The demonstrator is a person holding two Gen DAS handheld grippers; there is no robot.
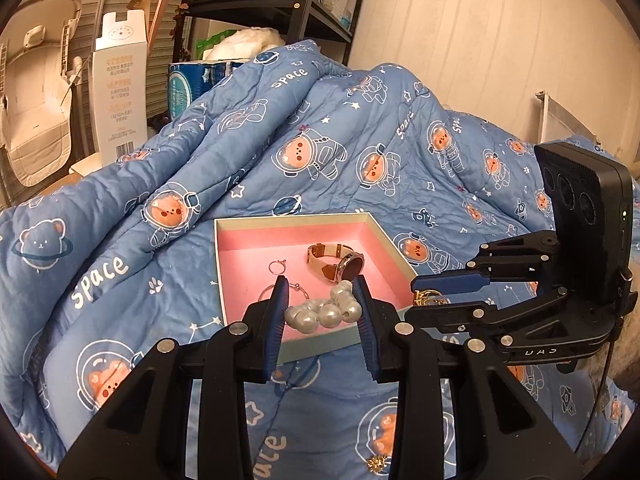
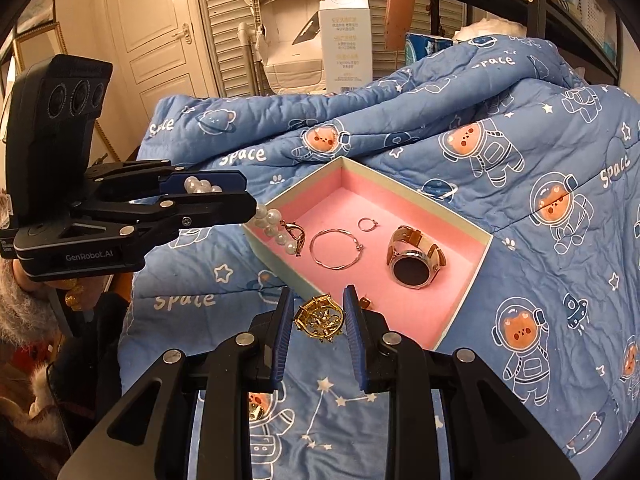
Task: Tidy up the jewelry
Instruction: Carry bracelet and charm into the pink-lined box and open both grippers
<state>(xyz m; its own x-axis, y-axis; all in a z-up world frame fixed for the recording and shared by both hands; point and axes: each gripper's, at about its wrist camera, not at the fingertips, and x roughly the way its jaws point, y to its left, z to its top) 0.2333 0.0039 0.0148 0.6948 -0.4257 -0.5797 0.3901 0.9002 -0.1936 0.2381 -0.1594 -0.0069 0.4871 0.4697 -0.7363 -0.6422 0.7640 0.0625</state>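
An open box (image 1: 288, 219) (image 2: 420, 198) with a pink lining lies on the blue quilt. Inside are a rose-gold watch (image 1: 336, 260) (image 2: 414, 260), a large hoop (image 2: 336, 248) and a small hoop (image 1: 277, 267) (image 2: 367, 224). My left gripper (image 1: 322, 300) (image 2: 248, 192) is shut on a pearl bracelet (image 1: 324, 314) (image 2: 276, 228); the strand and its clasp hang over the box's near-left rim. My right gripper (image 2: 318, 312) (image 1: 414, 298) is shut on a gold ornament (image 2: 320, 318) (image 1: 428, 298), just above the box's near corner.
The blue space-bear quilt (image 1: 360, 128) (image 2: 520, 160) rises in folds behind the box. A small gold piece (image 2: 256, 410) (image 1: 378, 462) lies on the quilt below the grippers. A tall white carton (image 1: 118, 92), a black shelf unit (image 1: 300, 8) and a door (image 2: 156, 32) stand behind.
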